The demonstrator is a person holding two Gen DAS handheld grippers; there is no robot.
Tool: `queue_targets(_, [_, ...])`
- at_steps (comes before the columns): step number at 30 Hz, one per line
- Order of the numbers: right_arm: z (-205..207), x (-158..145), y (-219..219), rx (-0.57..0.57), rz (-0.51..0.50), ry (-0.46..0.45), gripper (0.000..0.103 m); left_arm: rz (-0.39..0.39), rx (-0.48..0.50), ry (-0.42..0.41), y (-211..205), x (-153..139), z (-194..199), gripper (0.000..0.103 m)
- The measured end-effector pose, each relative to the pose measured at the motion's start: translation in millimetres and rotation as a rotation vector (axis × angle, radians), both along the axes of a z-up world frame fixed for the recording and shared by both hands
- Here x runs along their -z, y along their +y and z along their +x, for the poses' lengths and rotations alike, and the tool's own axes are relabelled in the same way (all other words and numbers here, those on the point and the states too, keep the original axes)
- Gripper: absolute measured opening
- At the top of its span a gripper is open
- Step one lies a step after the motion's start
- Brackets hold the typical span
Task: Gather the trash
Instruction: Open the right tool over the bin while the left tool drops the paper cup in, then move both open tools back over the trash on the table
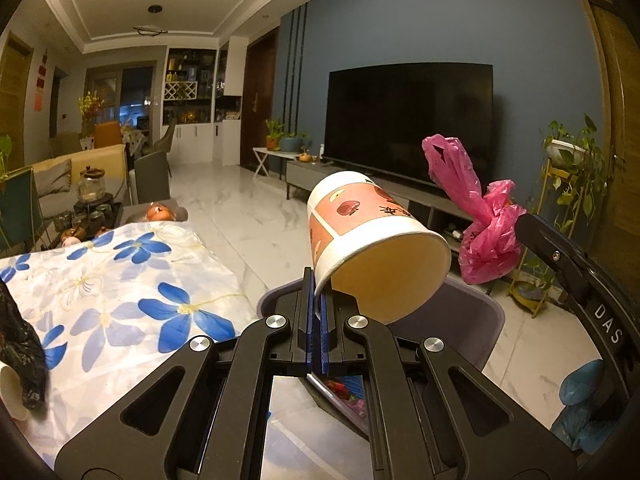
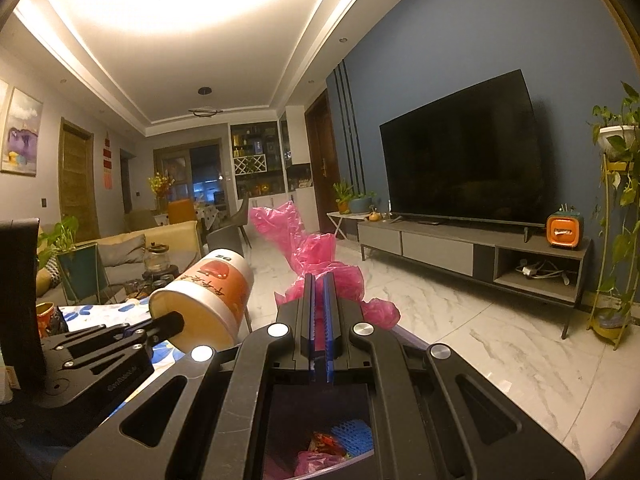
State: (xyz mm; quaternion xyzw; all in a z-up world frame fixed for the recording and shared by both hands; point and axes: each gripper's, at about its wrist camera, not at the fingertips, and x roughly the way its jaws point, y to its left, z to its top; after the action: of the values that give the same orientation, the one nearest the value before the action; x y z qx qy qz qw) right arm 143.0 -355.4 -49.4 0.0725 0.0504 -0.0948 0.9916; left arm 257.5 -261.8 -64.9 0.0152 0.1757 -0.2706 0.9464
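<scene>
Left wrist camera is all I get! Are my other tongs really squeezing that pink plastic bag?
Observer: Yes. The right tongs are shut on the pink plastic bag, with the plastic pinched between the blue pads.
Operator: What's on the TV stand past my white-and-orange paper cup?
Observer: A small orange box sits at the right end of the grey TV stand.
Operator: Anything on the left wall?
Observer: A framed painting with purple and yellow patches hangs there.

- "DAS" in pale letters runs along the black right gripper (image 1: 520, 220) arm, at the right edge of the left wrist view.
- Dark characters are printed on the cup (image 1: 372, 236), too small to read.
- Embossed lettering on the left gripper (image 2: 168, 322) body is illegible.
</scene>
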Motion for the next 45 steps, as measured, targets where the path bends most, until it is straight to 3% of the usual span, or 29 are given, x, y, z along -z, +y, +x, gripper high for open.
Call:
queue_targets(3, [2.6,2.1,-1.9,-0.003,0.005,0.007,0.004,-0.007,0.004,0.012,-2.5,1.6,4.0,0.002])
queue_targets(7, [3.5,3.6,-3.2,0.001,0.014,0.013,0.025,-0.018,0.028,0.038,-7.0,3.8,8.1,0.002])
queue_targets(11, [-0.7,2.3,-2.3,0.016,0.021,0.010,0.030,-0.020,0.055,0.059,-10.6,6.0,13.2,0.002])
queue_targets(13, [-4.7,1.5,-1.7,0.024,0.024,0.006,0.040,-0.019,0.070,0.076,-11.4,8.0,15.1,0.005])
queue_targets(16, [-11.1,-0.5,0.3,0.033,0.026,0.002,0.044,-0.024,0.071,0.094,-8.0,9.7,16.0,0.028])
queue_targets(18, [-16.1,-1.9,0.5,0.035,0.031,-0.001,0.046,-0.037,0.055,0.092,-2.0,9.2,13.3,0.049])
queue_targets(22, [-23.7,-4.5,3.2,0.034,0.040,-0.003,0.052,-0.038,0.013,0.060,14.0,7.4,2.4,0.066])
queue_targets(27, [-31.3,-5.7,10.6,0.013,0.046,0.003,0.062,-0.017,-0.084,0.018,43.5,3.2,-17.3,0.081])
queue_targets(33, [-38.9,-6.9,24.0,-0.018,0.053,0.003,0.075,-0.032,-0.232,0.012,90.2,-0.4,-43.0,0.089])
queue_targets(45, [-42.8,-8.6,70.6,-0.124,0.045,0.017,0.084,-0.003,-0.527,-0.022,193.0,2.7,-89.0,0.091])
